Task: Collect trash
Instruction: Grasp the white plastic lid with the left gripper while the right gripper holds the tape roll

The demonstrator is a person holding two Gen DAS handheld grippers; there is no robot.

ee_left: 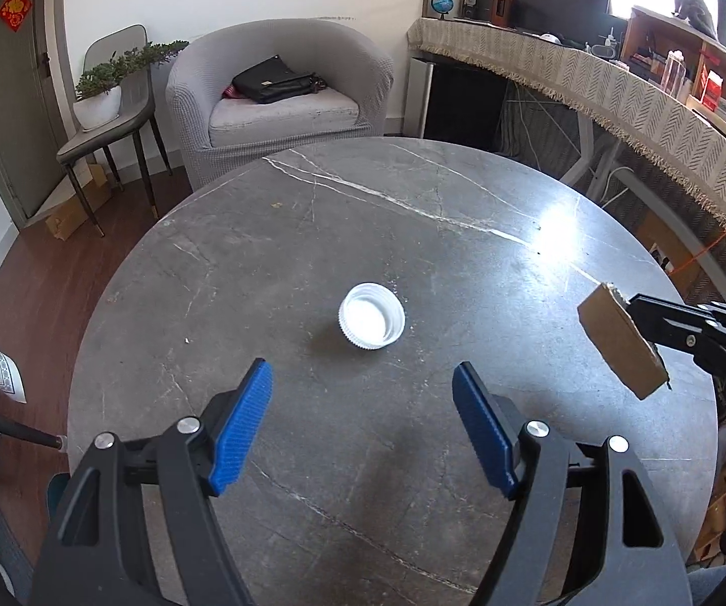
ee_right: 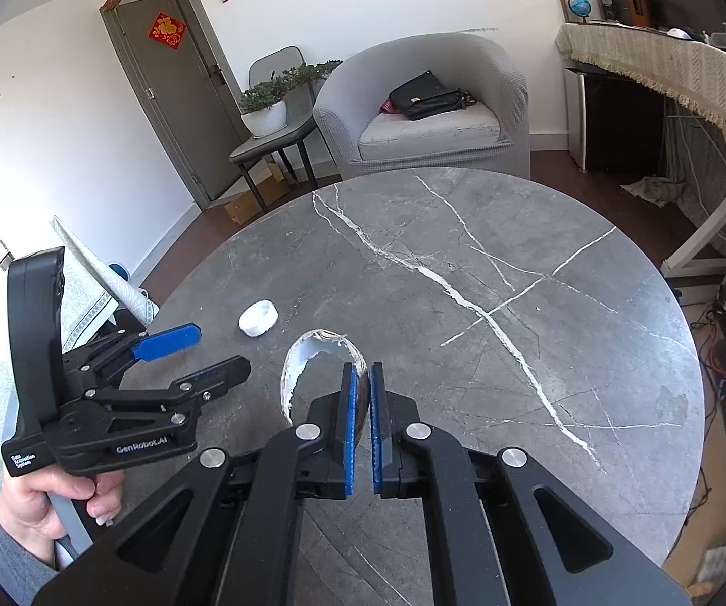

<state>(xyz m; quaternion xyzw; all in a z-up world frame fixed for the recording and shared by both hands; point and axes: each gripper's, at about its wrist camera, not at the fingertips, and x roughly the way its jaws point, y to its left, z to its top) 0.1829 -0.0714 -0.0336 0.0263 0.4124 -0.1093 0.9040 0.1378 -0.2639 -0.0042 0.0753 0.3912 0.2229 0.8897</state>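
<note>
Left tongs (ee_left: 363, 399) stood open, empty, lower center, white cap (ee_left: 372, 323) ahead on table (ee_left: 413, 212). Right tongs (ee_right: 361, 379) gripped torn cardboard scrap (ee_right: 312, 353) mid-frame.

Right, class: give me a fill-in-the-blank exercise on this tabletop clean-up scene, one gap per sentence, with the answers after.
1. The white plastic bottle cap lies open side ____ on the round grey marble table.
2. The right gripper is shut on a torn piece of brown ____.
3. The left gripper, with blue pads, is ____ and holds nothing.
4. On the grey armchair rests a black ____.

Missing words: up; cardboard; open; bag
</note>
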